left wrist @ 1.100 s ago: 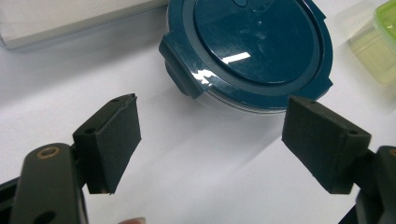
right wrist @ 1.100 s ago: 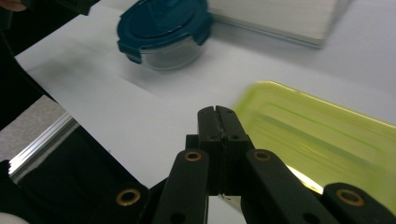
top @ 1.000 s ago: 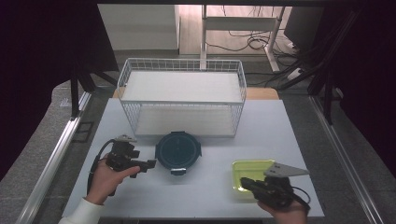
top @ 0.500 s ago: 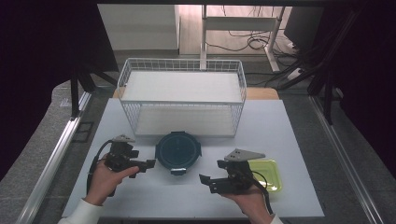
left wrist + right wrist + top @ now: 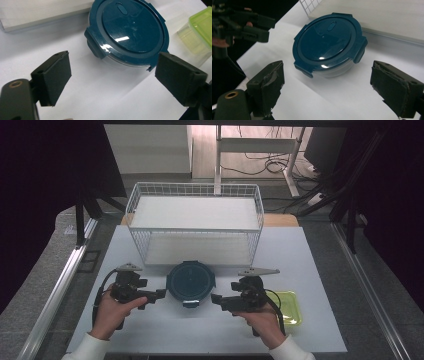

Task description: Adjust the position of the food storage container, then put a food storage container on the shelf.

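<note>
**Now both claws flank the round blue container**

Seen from the high view, the round blue container (image 5: 191, 282) sits on the white counter (image 5: 310, 255), just in front of the wire basket (image 5: 195, 222). The left claw (image 5: 159, 294) points at it from the left and the right claw (image 5: 216, 298) from the right, each near its rim without touching. A green container (image 5: 290, 307) lies just behind the right hand (image 5: 262, 322).

Along the left gripper view, the left claw (image 5: 112, 82) stands wide, its jaws having just been opening further, with nothing between the pads. The round blue container (image 5: 130, 30) rests beyond them, lid clipped on, and the green container (image 5: 200, 30) shows at the right edge.

Along the right gripper view, the right claw (image 5: 327, 87) is spread wide too, its jaws having just been opening, and it grips nothing. The round blue container (image 5: 328, 47) lies ahead, apart from both pads, with the left claw (image 5: 259, 30) farther off at the upper left.
</note>
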Demonstrator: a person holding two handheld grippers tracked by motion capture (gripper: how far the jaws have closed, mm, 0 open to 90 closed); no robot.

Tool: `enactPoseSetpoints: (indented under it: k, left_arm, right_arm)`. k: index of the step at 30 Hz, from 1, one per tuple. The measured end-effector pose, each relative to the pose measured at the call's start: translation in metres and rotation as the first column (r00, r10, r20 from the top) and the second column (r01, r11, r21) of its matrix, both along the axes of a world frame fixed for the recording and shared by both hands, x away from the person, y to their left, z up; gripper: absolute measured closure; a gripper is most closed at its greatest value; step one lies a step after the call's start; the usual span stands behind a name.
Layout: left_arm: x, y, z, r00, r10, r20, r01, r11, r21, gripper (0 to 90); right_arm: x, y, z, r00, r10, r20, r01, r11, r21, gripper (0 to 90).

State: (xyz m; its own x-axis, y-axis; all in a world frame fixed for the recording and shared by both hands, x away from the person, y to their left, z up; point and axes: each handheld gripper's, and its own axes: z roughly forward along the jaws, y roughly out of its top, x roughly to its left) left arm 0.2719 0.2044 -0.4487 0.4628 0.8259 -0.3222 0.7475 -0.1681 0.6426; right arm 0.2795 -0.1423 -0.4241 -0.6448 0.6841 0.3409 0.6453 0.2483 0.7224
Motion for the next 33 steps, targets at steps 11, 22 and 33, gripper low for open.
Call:
enactPoseSetpoints:
  k: [11, 22, 33]
  left_arm:
    - [0.025, -0.001, -0.012, 0.9973, 0.020, -0.071, -0.030, 0.9878, -0.153, 6.1]
    - [0.052, 0.000, -0.038, 0.9878, 0.024, -0.154, -0.062, 0.9672, -0.246, 5.0]
    - [0.060, -0.003, -0.059, 0.9790, 0.010, -0.204, -0.068, 0.9569, -0.282, 6.8]
  right_arm:
    - [0.030, 0.011, -0.014, 0.9907, -0.057, -0.123, 0.062, 0.9974, 0.037, 11.2]
    - [0.055, 0.032, -0.038, 0.9761, -0.092, -0.197, 0.095, 0.9955, 0.004, 10.5]
    - [0.068, 0.043, -0.056, 0.9610, -0.103, -0.257, 0.112, 0.9935, 0.021, 10.2]
